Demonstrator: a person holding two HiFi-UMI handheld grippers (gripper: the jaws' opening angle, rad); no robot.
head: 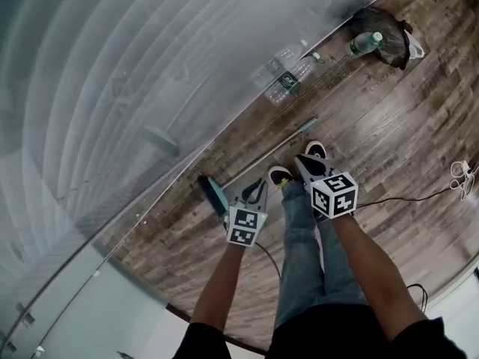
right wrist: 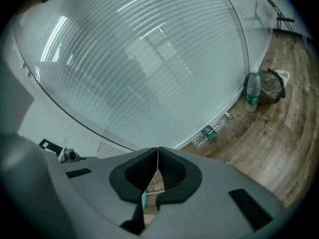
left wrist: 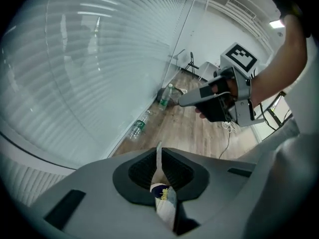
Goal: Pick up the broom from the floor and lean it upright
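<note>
The broom lies flat on the wooden floor in the head view, its teal head [head: 215, 194] toward the glass wall and its thin handle [head: 271, 153] running up to the right. My left gripper [head: 257, 190] hangs just right of the broom head, jaws shut and empty. My right gripper [head: 304, 161] is over my shoes, beside the handle, also shut with nothing in it. In the left gripper view the jaws [left wrist: 159, 148] meet in a thin line and the right gripper [left wrist: 185, 101] shows ahead. A sliver of teal broom head [right wrist: 144, 199] shows below the shut right jaws [right wrist: 157, 151].
A frosted glass wall [head: 112, 88] borders the floor. Clear plastic bottles [head: 288, 75] lie along its base, and a green-capped bottle [head: 365, 43] stands by a dark bag [head: 389, 27]. A black cable [head: 404, 197] and white cord [head: 462, 176] lie on the floor at right.
</note>
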